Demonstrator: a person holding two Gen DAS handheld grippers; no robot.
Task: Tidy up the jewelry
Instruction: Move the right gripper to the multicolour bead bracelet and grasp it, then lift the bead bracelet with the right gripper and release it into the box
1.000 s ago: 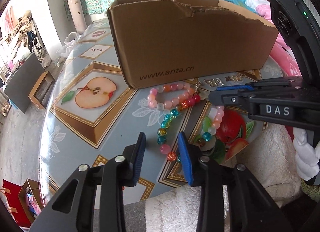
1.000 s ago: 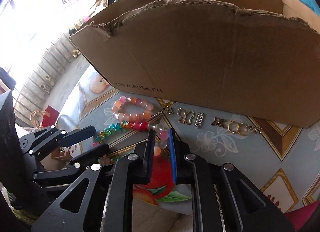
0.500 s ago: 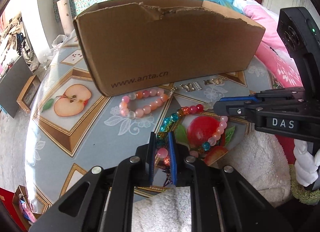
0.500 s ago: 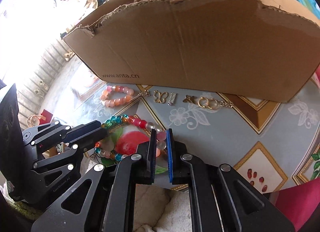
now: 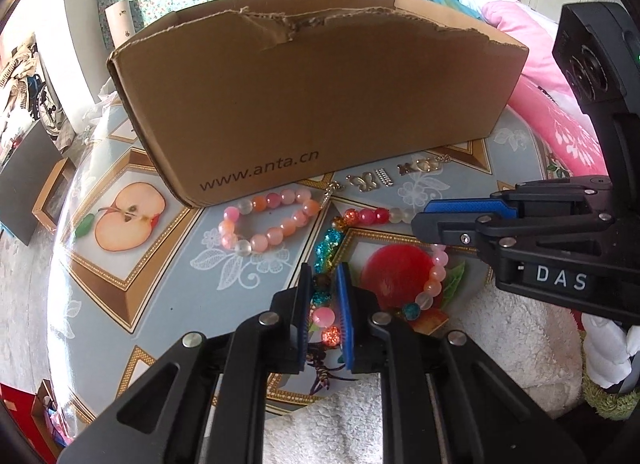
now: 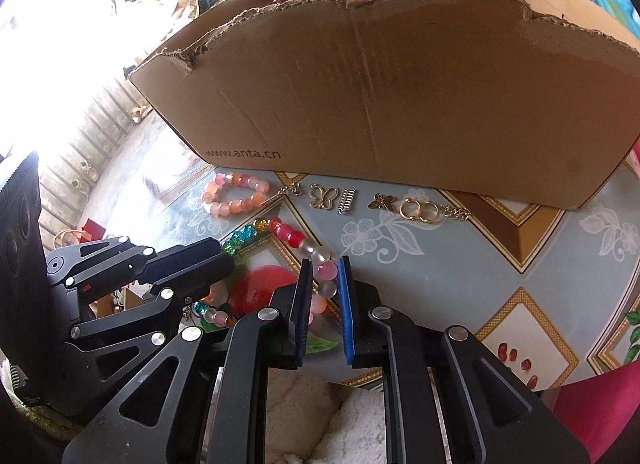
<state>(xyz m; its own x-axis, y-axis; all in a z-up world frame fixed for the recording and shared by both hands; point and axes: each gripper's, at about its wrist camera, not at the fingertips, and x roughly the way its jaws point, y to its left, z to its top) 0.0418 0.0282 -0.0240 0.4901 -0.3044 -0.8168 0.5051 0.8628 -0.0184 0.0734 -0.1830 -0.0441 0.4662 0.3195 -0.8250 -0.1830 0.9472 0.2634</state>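
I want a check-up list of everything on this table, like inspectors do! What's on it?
Surface: round table with a fruit-print cover.
Job's things: long multicolour bead strand on the table, held at two places; pink bead bracelet lying loose by the cardboard box; metal charms and rings in a row in front of the box.
Clutter: nothing seen.
Grippers: left hand-held gripper shut on the strand; right hand-held gripper shut on its pale pink beads.
Cables: nothing seen.
Surroundings: pink bedding, white fluffy fabric at the near edge.
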